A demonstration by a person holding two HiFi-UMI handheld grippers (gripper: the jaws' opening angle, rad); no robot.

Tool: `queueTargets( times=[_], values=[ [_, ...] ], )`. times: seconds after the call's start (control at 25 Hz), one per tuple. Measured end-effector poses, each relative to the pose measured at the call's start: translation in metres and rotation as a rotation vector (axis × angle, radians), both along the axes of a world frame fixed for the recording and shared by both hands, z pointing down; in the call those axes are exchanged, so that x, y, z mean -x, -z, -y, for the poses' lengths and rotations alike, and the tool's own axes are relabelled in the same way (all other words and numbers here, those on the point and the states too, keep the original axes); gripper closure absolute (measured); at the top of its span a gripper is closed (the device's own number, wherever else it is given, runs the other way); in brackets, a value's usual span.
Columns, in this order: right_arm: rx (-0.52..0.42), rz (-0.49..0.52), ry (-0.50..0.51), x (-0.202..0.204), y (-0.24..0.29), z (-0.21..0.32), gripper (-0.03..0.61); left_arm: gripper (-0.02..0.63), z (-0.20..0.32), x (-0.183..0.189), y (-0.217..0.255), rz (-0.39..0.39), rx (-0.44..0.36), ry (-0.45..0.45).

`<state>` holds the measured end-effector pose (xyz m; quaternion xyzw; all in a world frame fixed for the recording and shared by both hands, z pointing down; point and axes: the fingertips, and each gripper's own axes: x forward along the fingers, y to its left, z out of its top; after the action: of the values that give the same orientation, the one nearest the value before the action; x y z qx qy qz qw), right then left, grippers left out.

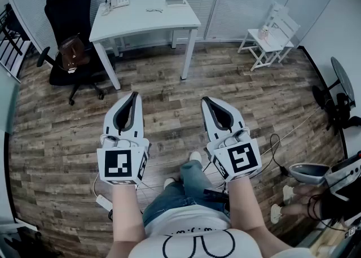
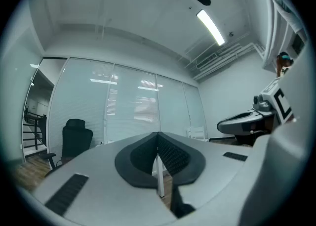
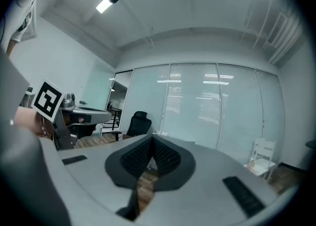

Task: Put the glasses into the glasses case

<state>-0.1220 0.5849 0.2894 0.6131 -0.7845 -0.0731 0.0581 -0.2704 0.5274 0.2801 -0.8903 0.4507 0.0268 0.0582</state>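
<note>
Grippers are hovering side by side above wood floor [image 1: 169, 110] in head view: left gripper [image 1: 134, 95], right gripper [image 1: 205, 100], both well short of white desk [image 1: 130, 22]. Glasses [image 1: 153, 9] are lying on desktop near glasses case [image 1: 176, 0]. Left gripper view: jaws pressing together, nothing between. Right gripper view: jaws likewise meeting, empty.

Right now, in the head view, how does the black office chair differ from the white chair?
The office chair is black, padded, on a wheeled star base; the white chair is slatted, on thin legs. The office chair stands left of the desk with a brown bag on its seat; the white chair stands off to its right. Both rest on the wooden floor.
</note>
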Motion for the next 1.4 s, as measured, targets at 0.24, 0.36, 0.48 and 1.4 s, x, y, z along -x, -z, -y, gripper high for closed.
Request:
queueTargets(
  times=[0.24, 0.36, 0.48, 1.4],
  values=[
    [-0.012, 0.001, -0.019, -0.017, 0.004, 0.02, 0.569, 0.597, 0.02, -0.015, 0.004, 0.003, -0.009, -0.012],
    [-0.009, 0.001, -0.017, -0.024, 0.0, 0.04, 0.569, 0.597, 0.039, -0.023, 0.005, 0.012, -0.012, -0.012],
    [-0.019, 0.044, 0.001, -0.037, -0.003, 0.063, 0.569, 0.597, 0.063, -0.034, 0.001, 0.014, -0.009, -0.004],
    [-0.036, 0.21, 0.112, -0.223, 0.016, 0.408, 0.568, 0.597, 0.389, -0.208, 0.009, 0.056, 0.025, 0.049]
  ],
)
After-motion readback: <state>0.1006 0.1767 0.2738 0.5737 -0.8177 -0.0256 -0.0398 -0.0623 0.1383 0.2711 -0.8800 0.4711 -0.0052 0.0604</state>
